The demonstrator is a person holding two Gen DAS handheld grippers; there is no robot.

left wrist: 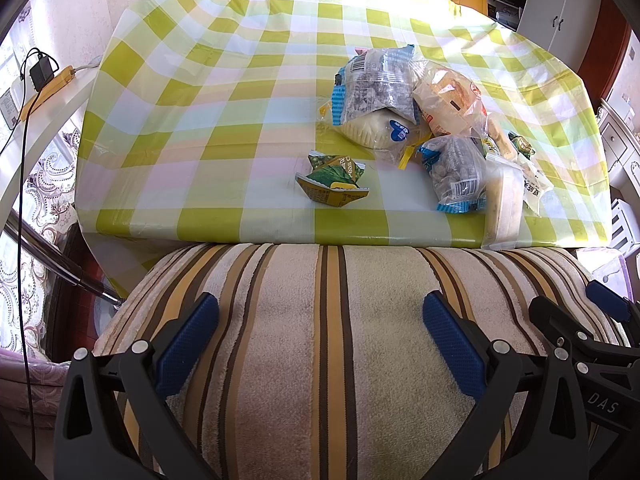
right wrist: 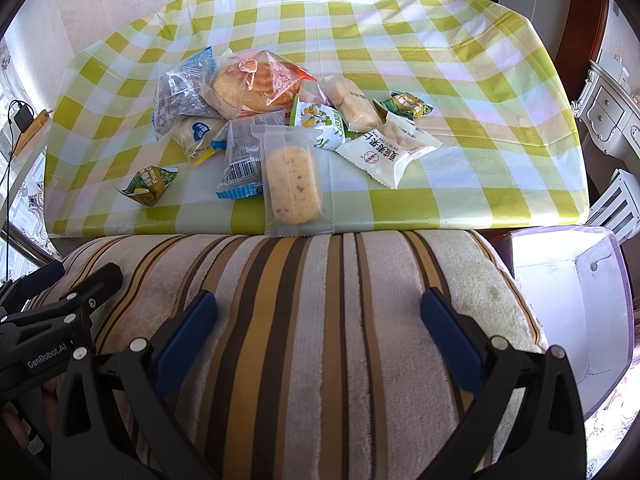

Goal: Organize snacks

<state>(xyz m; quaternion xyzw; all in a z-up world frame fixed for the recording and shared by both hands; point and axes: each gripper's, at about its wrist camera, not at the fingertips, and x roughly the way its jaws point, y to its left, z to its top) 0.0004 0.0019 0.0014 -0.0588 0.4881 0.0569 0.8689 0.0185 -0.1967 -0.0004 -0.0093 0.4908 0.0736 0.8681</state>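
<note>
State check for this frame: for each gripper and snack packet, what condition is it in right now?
Left gripper: open, empty, over the striped cushion.
Right gripper: open, empty.
Cookie packet: sealed, flat, end overhanging the table edge.
Green pea packet: sealed, lying apart from the pile.
Bread bag: sealed, on top of the pile.
White rice-cracker packet: sealed, flat.
</note>
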